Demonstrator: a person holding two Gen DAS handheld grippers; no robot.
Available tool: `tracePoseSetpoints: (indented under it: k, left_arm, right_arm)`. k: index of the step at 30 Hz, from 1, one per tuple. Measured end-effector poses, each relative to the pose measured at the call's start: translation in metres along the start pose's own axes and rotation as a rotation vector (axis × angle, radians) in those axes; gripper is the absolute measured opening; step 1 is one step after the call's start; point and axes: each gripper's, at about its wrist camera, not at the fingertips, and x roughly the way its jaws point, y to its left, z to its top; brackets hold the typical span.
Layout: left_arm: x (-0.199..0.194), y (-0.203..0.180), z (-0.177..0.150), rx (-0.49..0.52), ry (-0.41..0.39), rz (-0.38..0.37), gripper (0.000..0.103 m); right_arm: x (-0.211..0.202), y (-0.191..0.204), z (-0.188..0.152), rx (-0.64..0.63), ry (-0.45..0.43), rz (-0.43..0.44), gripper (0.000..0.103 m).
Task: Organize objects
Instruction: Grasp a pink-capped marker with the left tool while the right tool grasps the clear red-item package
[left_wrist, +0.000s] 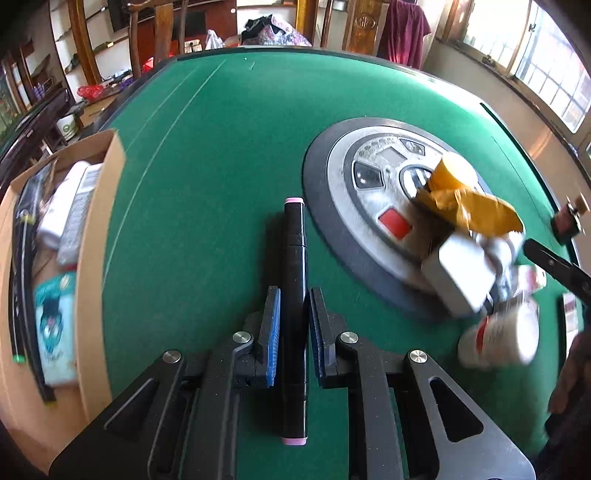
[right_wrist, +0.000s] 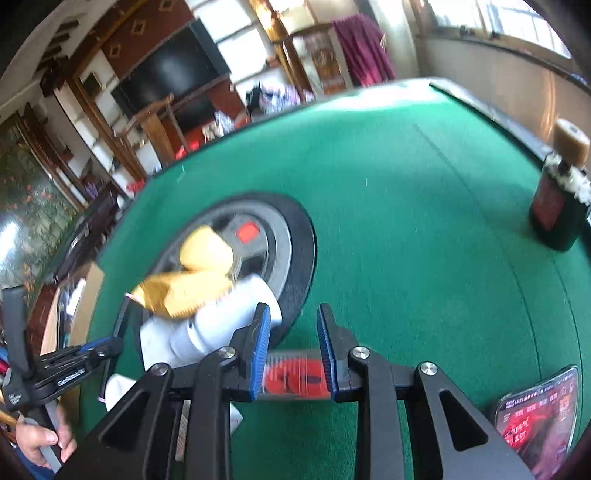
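Note:
In the left wrist view my left gripper (left_wrist: 293, 295) is shut on a black marker (left_wrist: 294, 258) with pink end caps, held lengthwise above the green table (left_wrist: 207, 177). A cardboard box (left_wrist: 99, 236) with several items stands at the left. In the right wrist view my right gripper (right_wrist: 291, 314) straddles a small box with a red and white label (right_wrist: 295, 374), its blue pads against the box's two sides. A pile with a yellow packet (right_wrist: 188, 284) and white bottles (right_wrist: 207, 328) lies just left of it; the pile also shows in the left wrist view (left_wrist: 469, 210).
A round grey control panel (left_wrist: 369, 177) with a red button sits in the table's middle. A dark bottle with a brown cap (right_wrist: 557, 199) stands at the far right. A red printed packet (right_wrist: 535, 417) lies at the near right. The left gripper (right_wrist: 74, 365) shows at the left.

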Motion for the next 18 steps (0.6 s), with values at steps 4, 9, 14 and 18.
tracePoseSetpoints:
  k: [4,9,14,18]
  left_arm:
    - [-0.006,0.008,-0.008,-0.013,-0.035,-0.023,0.014]
    - [-0.006,0.012,-0.011,-0.016,-0.041,-0.051,0.014]
    - [-0.005,0.009,-0.011,0.011,-0.053,-0.04,0.014]
    - [-0.003,0.013,-0.01,0.005,-0.053,-0.058,0.014]
  right_arm:
    - [-0.006,0.012,-0.016,-0.056,0.147,-0.007,0.044]
    - [-0.012,0.042,-0.037,-0.241,0.197,-0.039,0.046]
    - [-0.014,0.055,-0.048,-0.322,0.214,0.007,0.047]
    - [-0.01,0.078,-0.065,-0.479,0.214,-0.096,0.051]
